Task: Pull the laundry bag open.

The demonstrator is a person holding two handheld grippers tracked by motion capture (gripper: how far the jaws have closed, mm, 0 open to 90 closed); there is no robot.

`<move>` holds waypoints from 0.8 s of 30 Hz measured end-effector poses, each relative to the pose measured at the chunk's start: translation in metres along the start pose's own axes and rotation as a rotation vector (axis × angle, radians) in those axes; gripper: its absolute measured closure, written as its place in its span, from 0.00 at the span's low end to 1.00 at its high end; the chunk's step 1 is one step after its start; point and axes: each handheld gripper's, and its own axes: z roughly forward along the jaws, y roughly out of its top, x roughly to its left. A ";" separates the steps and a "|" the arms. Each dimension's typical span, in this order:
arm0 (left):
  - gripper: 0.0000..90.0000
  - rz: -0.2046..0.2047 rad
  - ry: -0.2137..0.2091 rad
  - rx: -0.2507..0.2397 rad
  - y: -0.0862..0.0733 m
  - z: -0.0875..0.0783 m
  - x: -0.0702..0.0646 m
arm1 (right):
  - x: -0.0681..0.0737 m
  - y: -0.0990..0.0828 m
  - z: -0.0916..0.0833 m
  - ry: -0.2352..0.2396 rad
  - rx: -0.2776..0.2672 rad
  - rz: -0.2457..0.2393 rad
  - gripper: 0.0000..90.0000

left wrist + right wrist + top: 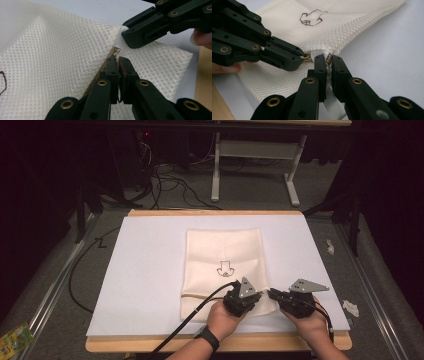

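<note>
Here both grippers pinch the mesh bag [223, 265] at its near zipper [115, 53] edge: left gripper [119, 65] clamps the zipper, right gripper [328, 62] the white loop [319, 53] beside it.

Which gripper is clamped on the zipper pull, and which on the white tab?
The left gripper pinches the zipper pull; the right gripper clamps the white tab.
</note>
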 end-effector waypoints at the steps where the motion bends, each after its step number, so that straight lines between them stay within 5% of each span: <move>1: 0.98 -0.004 -0.006 -0.003 -0.002 -0.001 0.002 | 0.000 0.000 -0.001 -0.024 -0.001 -0.004 0.96; 14: 0.98 -0.014 -0.020 0.003 -0.005 -0.005 0.005 | 0.000 0.000 0.000 -0.014 0.006 -0.007 0.96; 17: 0.98 -0.018 0.003 0.018 -0.007 -0.007 0.009 | 0.000 0.000 -0.001 -0.037 0.007 -0.007 0.96; 21: 0.98 -0.048 -0.004 0.017 -0.016 -0.014 0.019 | -0.015 -0.002 -0.008 -0.042 -0.013 0.050 0.96; 24: 0.98 -0.030 0.011 0.023 -0.017 -0.016 0.018 | -0.010 -0.003 -0.006 -0.047 -0.007 0.018 0.96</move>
